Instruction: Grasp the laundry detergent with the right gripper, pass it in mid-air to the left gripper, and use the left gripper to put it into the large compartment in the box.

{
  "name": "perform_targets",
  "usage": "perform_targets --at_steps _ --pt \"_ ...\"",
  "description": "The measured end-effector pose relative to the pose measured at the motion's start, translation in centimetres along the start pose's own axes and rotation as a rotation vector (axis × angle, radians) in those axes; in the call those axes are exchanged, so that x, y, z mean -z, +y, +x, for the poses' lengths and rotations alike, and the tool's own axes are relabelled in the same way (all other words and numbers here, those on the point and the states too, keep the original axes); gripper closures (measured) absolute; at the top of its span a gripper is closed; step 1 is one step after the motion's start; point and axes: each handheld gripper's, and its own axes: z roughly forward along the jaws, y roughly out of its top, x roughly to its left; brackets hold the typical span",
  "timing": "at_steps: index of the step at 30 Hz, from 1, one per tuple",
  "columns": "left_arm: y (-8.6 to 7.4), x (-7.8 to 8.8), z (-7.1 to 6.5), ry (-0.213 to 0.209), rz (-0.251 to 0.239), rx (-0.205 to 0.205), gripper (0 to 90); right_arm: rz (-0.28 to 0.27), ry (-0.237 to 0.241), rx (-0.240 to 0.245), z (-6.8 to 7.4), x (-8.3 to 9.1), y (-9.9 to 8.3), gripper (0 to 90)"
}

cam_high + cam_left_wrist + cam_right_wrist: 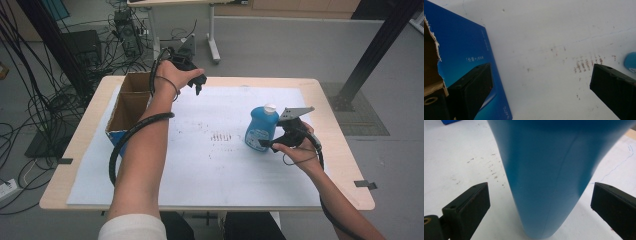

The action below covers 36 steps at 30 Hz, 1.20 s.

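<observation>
Overhead, two hand-held claws at work above a wooden table (345, 165) covered by a white sheet (200, 165) with faint reddish-brown smudges (221, 136) near its middle. At right, upright on the sheet, a blue bottle (261, 129) with a white cap (270, 107); right claw (266, 145) spread wide at bottle height, one jaw on either side of the bottle's blue body, neither touching it in the right gripper view. At left, left claw (198, 86) raised near the far edge of the table, jaws wide apart and holding nothing, just beside an open cardboard box (131, 102) with blue printed sides and a torn brown flap. Beyond the table, tangled black cables (30, 100) across a grey floor (280, 47).
</observation>
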Motion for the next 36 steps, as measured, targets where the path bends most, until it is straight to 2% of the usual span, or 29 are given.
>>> perform_targets --at_steps 36 --pt "0.14 0.11 -0.18 -0.001 -0.006 0.005 5.1 -0.028 0.010 0.027 0.15 0.14 0.59 2.1"
